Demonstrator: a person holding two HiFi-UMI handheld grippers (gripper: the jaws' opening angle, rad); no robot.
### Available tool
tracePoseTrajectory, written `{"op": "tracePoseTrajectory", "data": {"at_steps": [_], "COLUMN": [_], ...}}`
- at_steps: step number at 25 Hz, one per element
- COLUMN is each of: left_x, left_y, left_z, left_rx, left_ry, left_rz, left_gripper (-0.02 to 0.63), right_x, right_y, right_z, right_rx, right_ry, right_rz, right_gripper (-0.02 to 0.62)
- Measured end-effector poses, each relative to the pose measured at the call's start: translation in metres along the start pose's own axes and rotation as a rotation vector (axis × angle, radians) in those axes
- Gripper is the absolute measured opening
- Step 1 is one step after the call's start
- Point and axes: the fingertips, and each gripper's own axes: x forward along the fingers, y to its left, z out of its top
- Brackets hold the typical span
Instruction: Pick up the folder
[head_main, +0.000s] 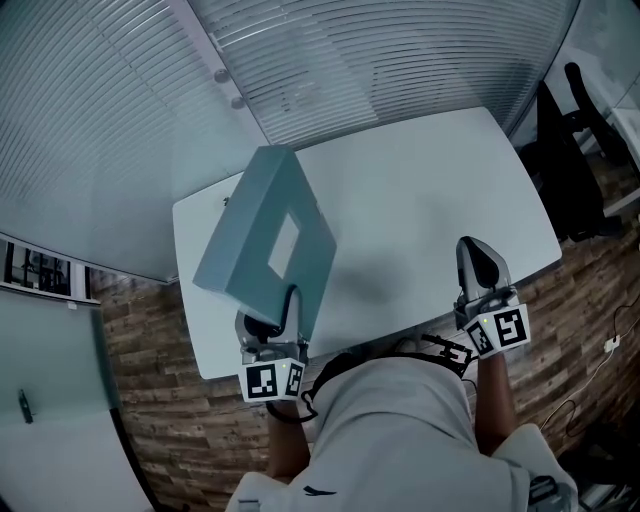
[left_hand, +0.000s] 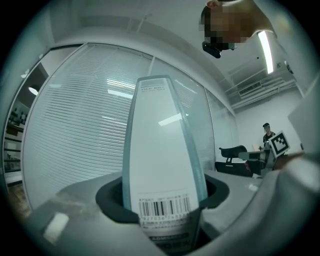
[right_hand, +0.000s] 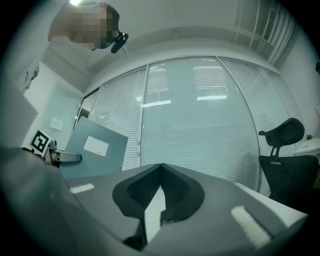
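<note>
The folder (head_main: 265, 240) is a teal file box with a white label, tilted and lifted off the white table (head_main: 420, 190). My left gripper (head_main: 272, 318) is shut on its lower edge. In the left gripper view the folder's spine (left_hand: 162, 160), with its barcode label, stands upright, wedged between the jaws of the left gripper (left_hand: 162, 202). My right gripper (head_main: 478, 255) hovers over the table's near right edge. Its jaws are shut with nothing between them (right_hand: 160, 172). The right gripper view shows the folder (right_hand: 97, 147) at the left.
A glass wall with blinds (head_main: 380, 50) runs behind the table. A black office chair (head_main: 575, 130) stands at the right, also seen in the right gripper view (right_hand: 287, 150). Wood-pattern floor (head_main: 150, 400) surrounds the table. A person (left_hand: 268, 132) stands far off.
</note>
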Motion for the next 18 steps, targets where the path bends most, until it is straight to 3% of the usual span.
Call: {"op": "tracePoseTrajectory", "data": {"at_steps": [18], "left_x": [-0.0034], "left_y": [-0.0007], "left_z": [-0.0044], "left_rx": [-0.026], "left_ry": [0.008], "left_rz": [0.005], "left_gripper": [0.302], "right_x": [-0.0002], "right_y": [-0.0004], "right_z": [-0.0025], "right_rx": [-0.002], "right_ry": [0.024], "right_rz": [0.012], "right_gripper": [-0.002]}}
